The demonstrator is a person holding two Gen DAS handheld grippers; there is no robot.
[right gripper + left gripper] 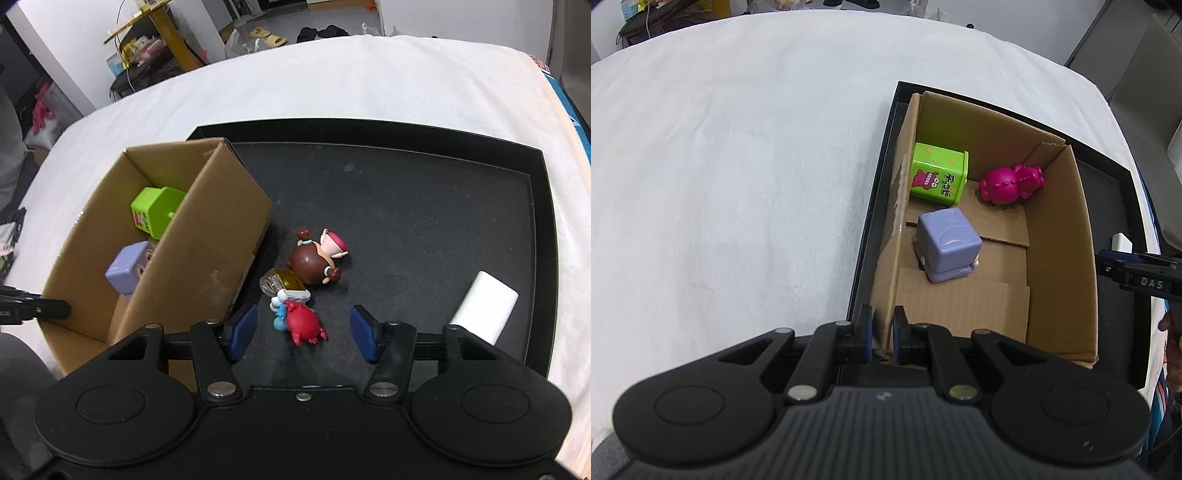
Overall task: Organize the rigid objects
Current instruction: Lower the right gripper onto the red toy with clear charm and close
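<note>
On the black tray [406,177], our left gripper [881,334] pinches the cardboard box [1060,236] wall; our right gripper [301,332] (jaws apart, nothing held) hovers over the red crab toy [304,325].

box [207,236] on tray [406,184], figures [314,258] beside it

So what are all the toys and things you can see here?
cardboard box: 1, brown, on the black tray's left part
green box toy: 1, in the cardboard box
purple cube toy: 1, in the cardboard box
pink figure: 1, in the cardboard box
brown-haired doll: 1, on the tray
red crab toy: 1, on the tray
white block: 1, on the tray
black tray: 1, on white cloth
left gripper: clamped on the box wall
right gripper: open, above the crab
</note>
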